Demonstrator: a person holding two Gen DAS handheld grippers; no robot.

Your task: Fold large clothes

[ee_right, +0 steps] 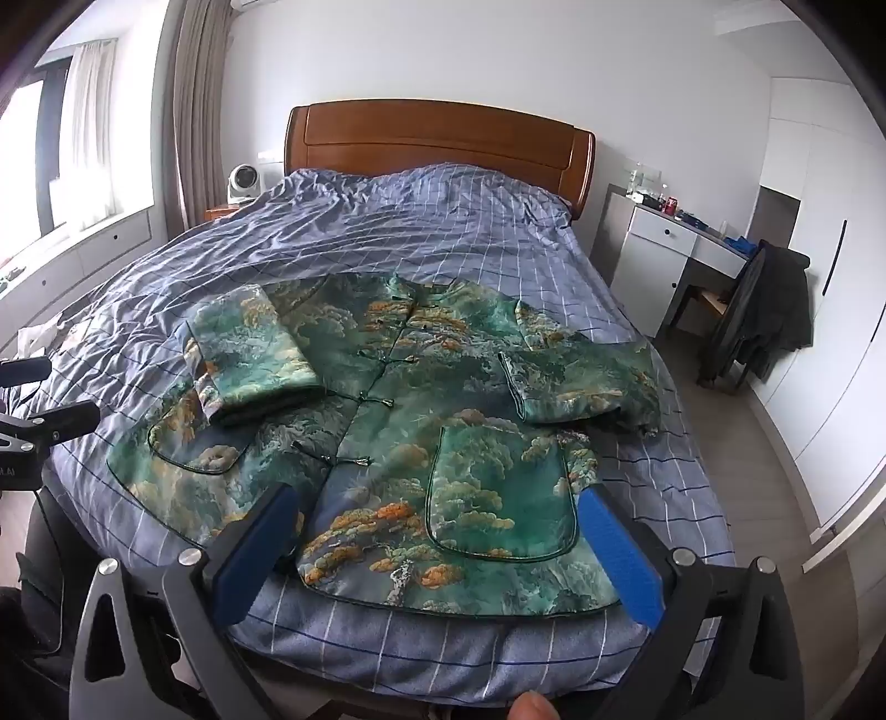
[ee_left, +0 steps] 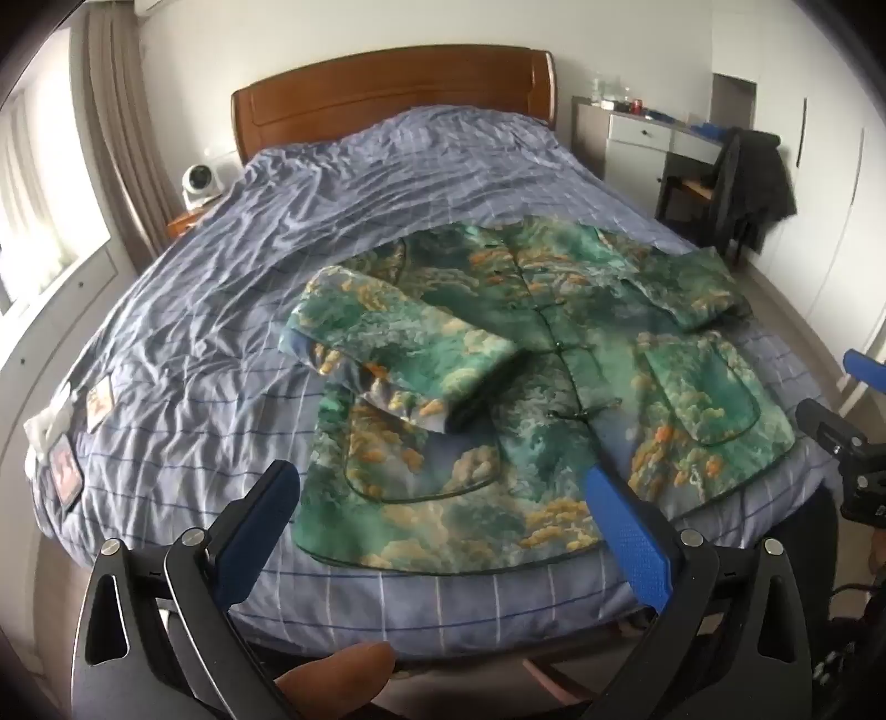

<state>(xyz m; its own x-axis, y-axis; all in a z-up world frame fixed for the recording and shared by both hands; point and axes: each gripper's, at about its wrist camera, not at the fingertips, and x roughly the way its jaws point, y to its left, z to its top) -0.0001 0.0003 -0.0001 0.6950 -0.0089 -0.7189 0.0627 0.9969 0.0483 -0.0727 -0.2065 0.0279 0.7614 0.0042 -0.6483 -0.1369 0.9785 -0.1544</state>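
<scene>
Jacket (ee_left: 526, 387) flat on bed (ee_left: 221, 288) — beyond both open tongs, untouched.

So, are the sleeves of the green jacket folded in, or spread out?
Folded in. Both sleeves lie across the front of the jacket, which rests flat and buttoned on the bed.

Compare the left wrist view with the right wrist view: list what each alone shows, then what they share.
Only the left wrist view shows the left gripper, open, and flat patches near the bed's left edge. Only the right wrist view shows the right gripper, open, and the air conditioner. Both share the green jacket with sleeves folded in, the checked bedspread, headboard, fan and desk.
</scene>
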